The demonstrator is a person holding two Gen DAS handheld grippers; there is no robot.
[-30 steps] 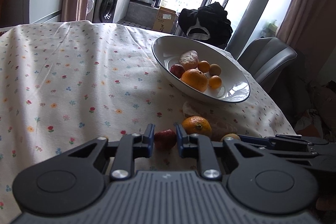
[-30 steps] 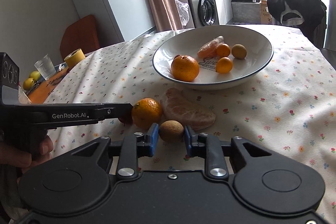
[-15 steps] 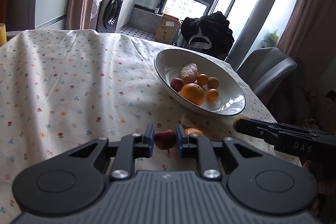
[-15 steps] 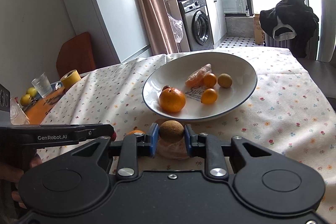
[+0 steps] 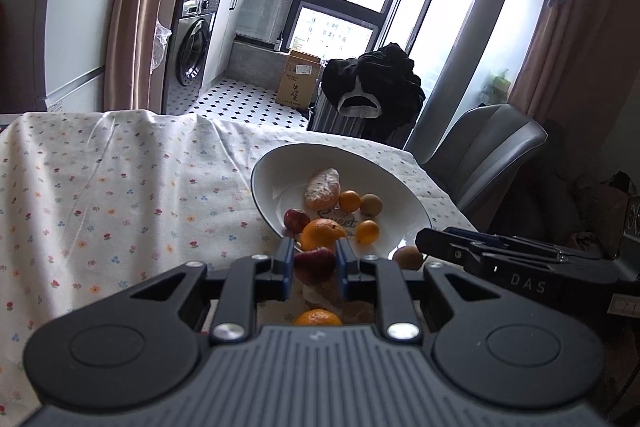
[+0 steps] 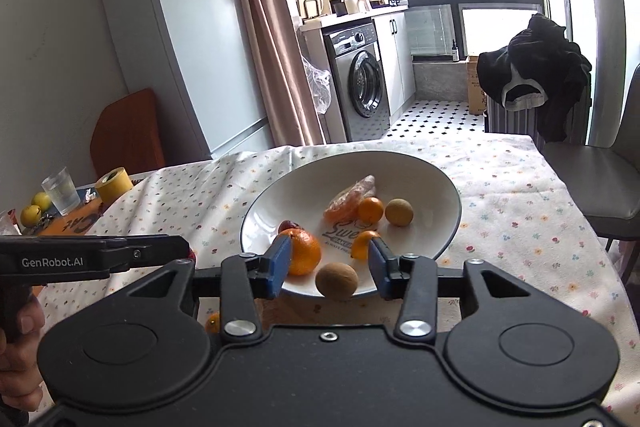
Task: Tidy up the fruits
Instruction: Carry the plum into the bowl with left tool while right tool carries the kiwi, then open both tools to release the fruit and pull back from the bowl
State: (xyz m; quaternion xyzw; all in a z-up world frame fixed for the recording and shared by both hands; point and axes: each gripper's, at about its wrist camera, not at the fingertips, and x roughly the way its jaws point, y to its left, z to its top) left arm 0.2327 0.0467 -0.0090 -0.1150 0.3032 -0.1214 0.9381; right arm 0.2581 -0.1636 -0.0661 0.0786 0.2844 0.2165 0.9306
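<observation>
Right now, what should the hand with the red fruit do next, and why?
Probably carry it a little farther forward over the white bowl and then open. The left gripper is shut on the red fruit near the bowl's near rim, while the right gripper is open, its brown fruit already let go.

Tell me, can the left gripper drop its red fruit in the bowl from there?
Probably yes. The left gripper holds the red fruit just short of the white bowl, and nothing blocks the near rim. The large orange leaves little room there.
</observation>
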